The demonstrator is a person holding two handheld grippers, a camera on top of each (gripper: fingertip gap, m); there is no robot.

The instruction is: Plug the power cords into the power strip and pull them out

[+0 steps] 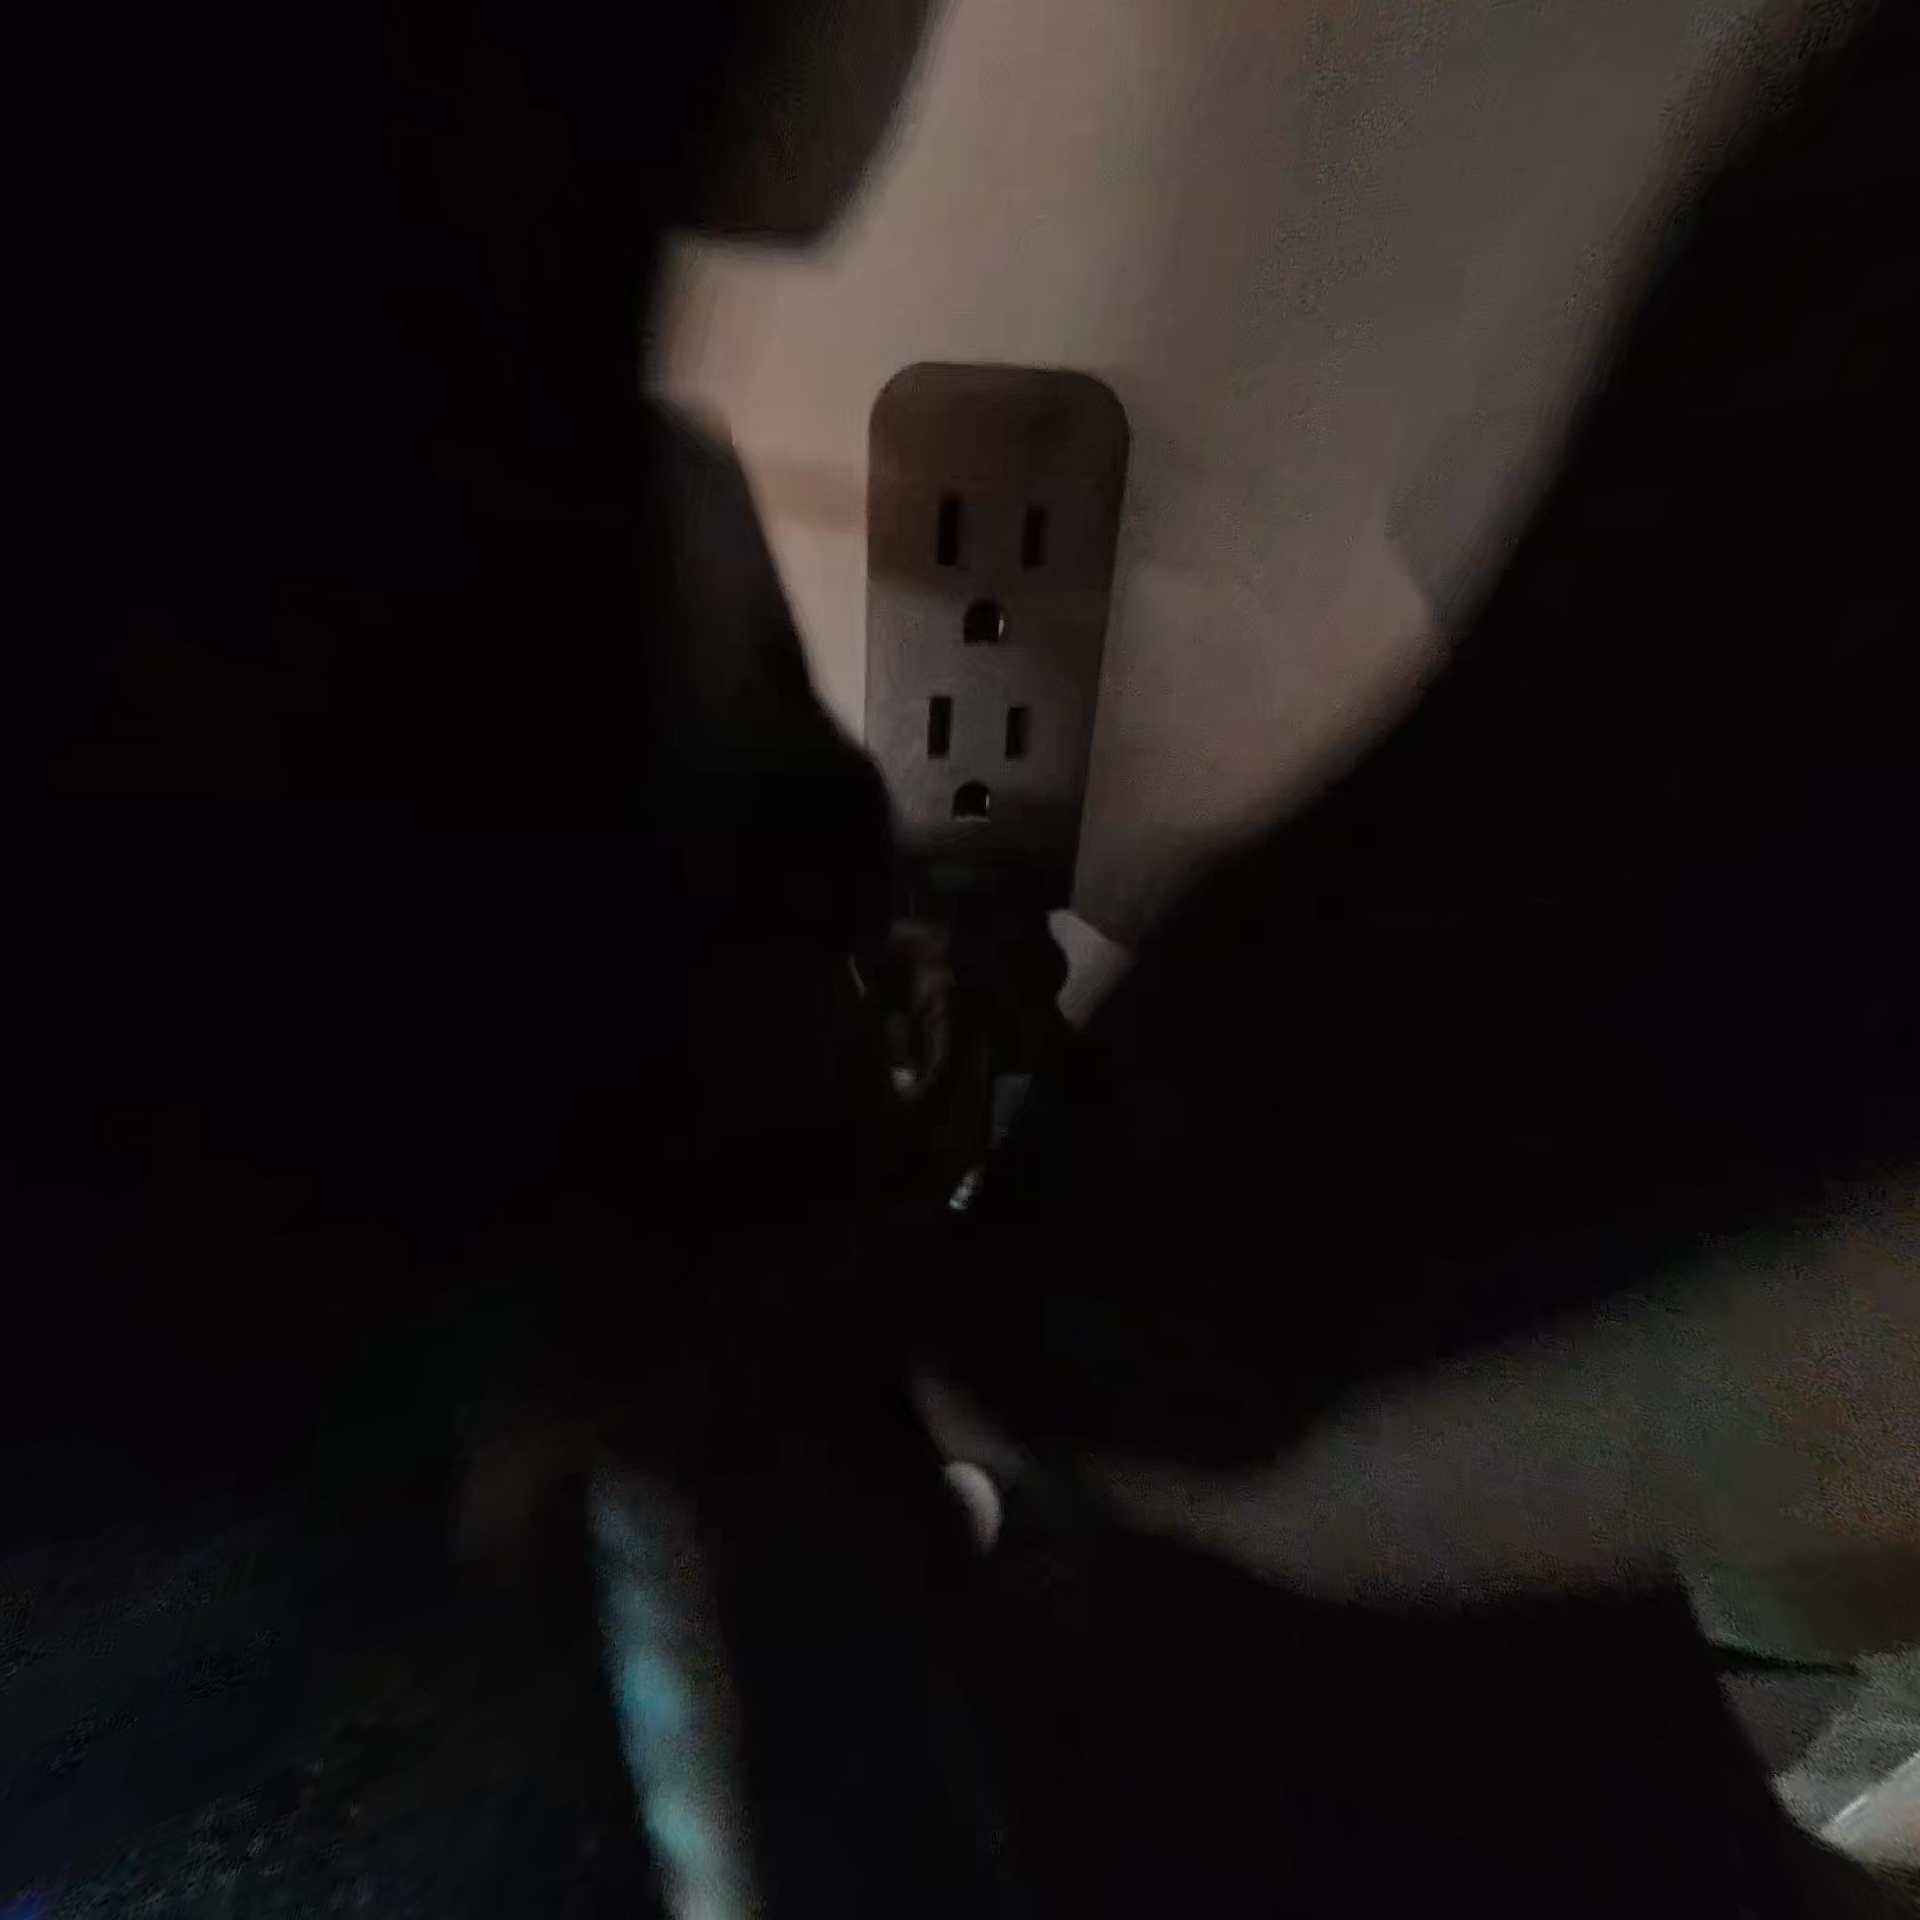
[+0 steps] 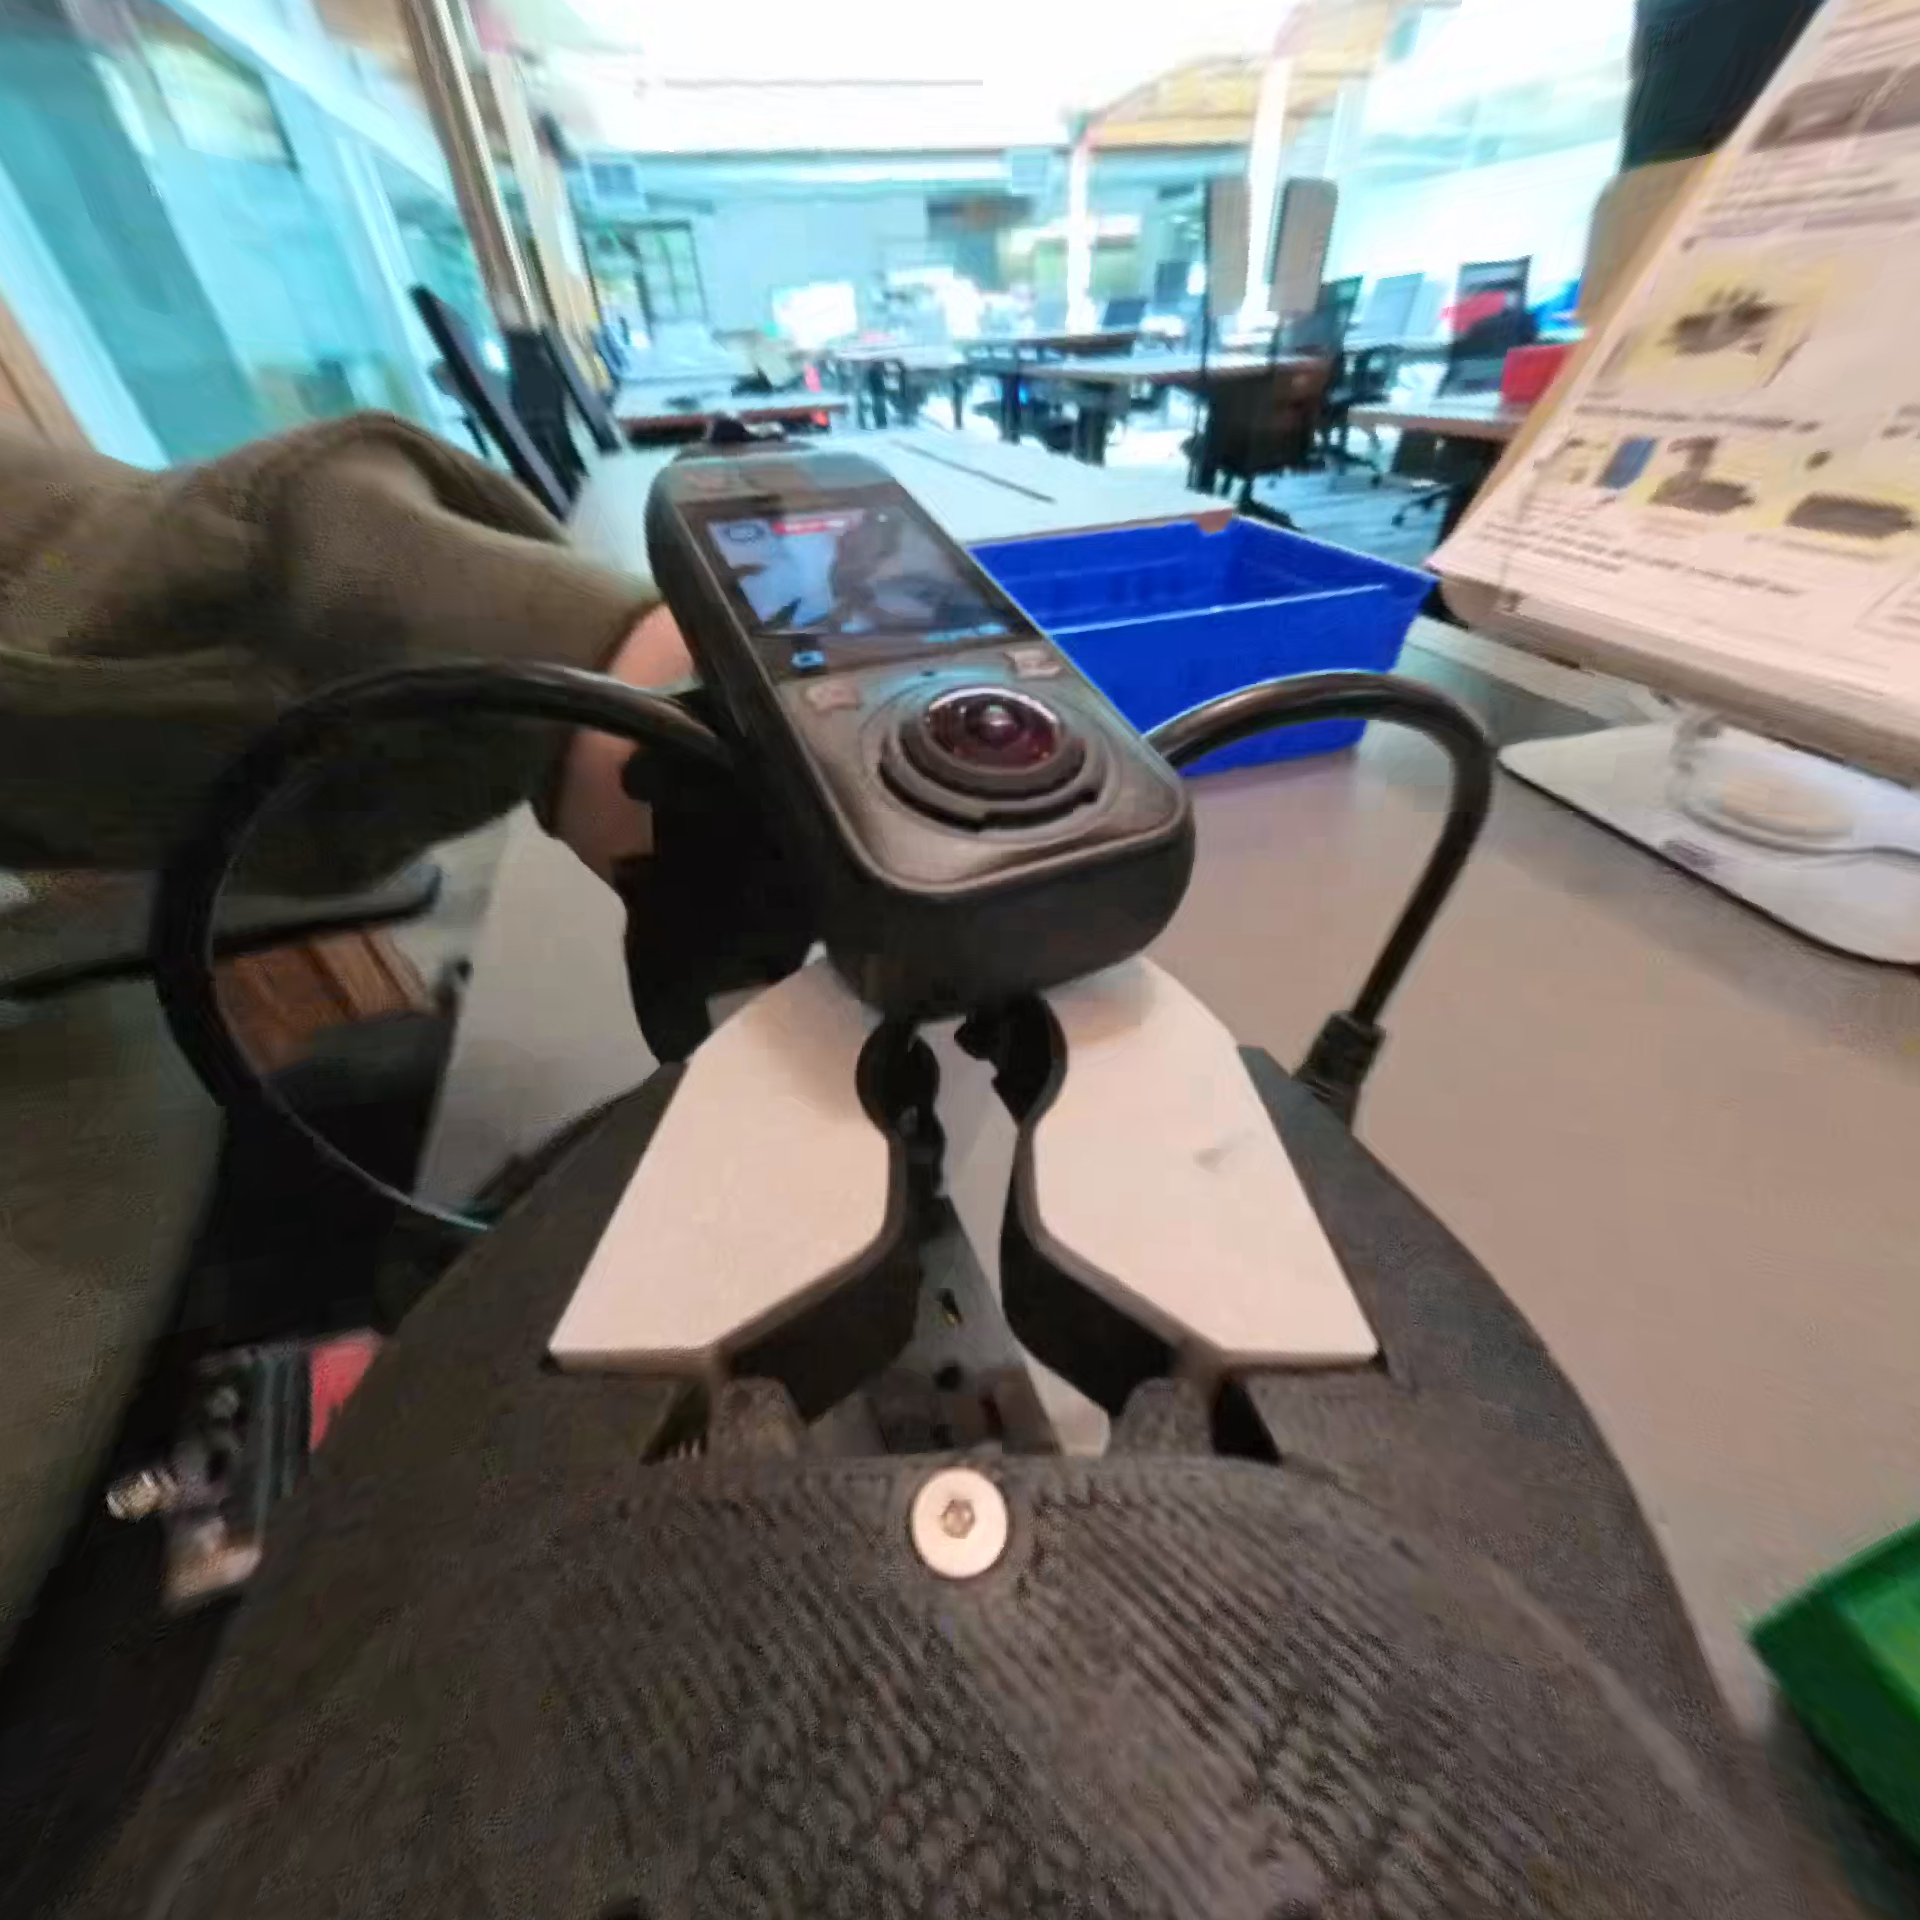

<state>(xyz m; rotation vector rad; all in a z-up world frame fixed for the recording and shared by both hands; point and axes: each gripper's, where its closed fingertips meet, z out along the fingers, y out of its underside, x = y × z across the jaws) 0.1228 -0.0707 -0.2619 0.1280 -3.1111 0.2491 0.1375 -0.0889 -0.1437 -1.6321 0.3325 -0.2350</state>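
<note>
Across the right wrist view, a pale grey tabletop [image 2: 1558, 1091] stretches toward a blurred room of desks and chairs. Nearest the lens sits the right gripper's broad black textured body, and its two white, black-edged fingers [image 2: 748, 1174] reach forward with tips drawn close together, a narrow gap between them; what lies between the tips [image 2: 961, 1049] is hidden, so whether they grip anything cannot be told. Directly over those tips hangs the other gripper's black stick-shaped camera [image 2: 925, 727] with a round lens and a lit screen, held by a person's hand in an olive sleeve [image 2: 312, 623]. Black power cords [image 2: 1444, 831] arch on either side of it. A blue plastic bin [image 2: 1205, 613] stands behind, and a printed sheet on a clear stand [image 2: 1704, 416] to the right.

The left wrist view is very dark. A grey power strip [image 1: 997, 623] with two empty three-hole sockets lies lengthwise ahead on the pale surface. The left gripper [image 1: 966, 1039] is lost in shadow, its opening impossible to judge.
</note>
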